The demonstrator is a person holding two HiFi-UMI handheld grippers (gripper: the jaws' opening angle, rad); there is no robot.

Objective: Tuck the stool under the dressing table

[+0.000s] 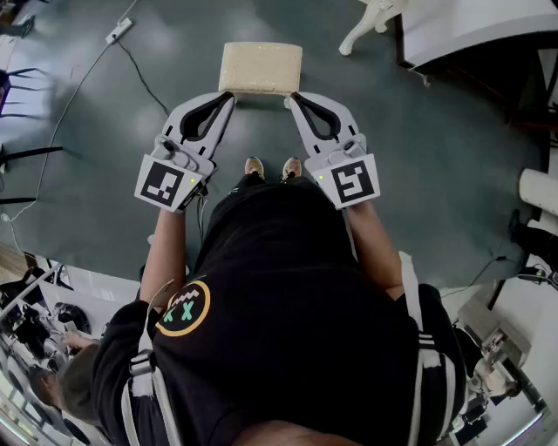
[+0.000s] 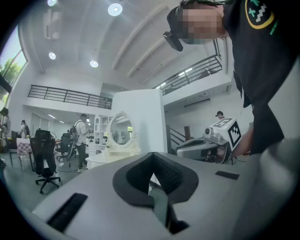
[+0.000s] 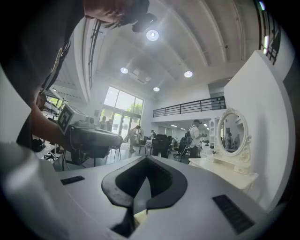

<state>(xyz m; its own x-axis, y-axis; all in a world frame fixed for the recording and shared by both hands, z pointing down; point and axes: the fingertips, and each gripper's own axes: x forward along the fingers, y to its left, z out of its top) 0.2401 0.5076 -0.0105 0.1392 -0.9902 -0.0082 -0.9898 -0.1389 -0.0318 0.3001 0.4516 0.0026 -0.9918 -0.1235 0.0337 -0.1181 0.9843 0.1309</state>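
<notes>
Head view, looking steeply down: the stool (image 1: 260, 68), with a cream cushion, stands on the grey-green floor (image 1: 418, 148) straight ahead of the person's shoes (image 1: 254, 165). The left gripper (image 1: 228, 97) reaches to the near left corner of the cushion and the right gripper (image 1: 291, 98) to the near right corner, so that each tip lies at the cushion's near edge. Both tongs are drawn narrow. In each gripper view the two jaws meet at the far end and leave only the dark padded loop and a thin slit between them. Whether either tip nips the stool's edge cannot be told. The two marker cubes face upward, one on each side of the person's black shirt (image 1: 288, 287). A carved white leg (image 1: 366, 22) and a white furniture top (image 1: 488, 22) lie at the upper right, apart from the stool, with bare floor between them. In the right gripper view the dressing table (image 3: 225, 171), white and bearing an oval mirror (image 3: 232, 132), stands against a white partition (image 3: 269, 122). The left gripper view shows the same table and mirror left of centre, with an office chair (image 2: 44, 157) and standing people further left. A power strip (image 1: 118, 30) with its cable lies on the floor at the upper left of the head view.
</notes>
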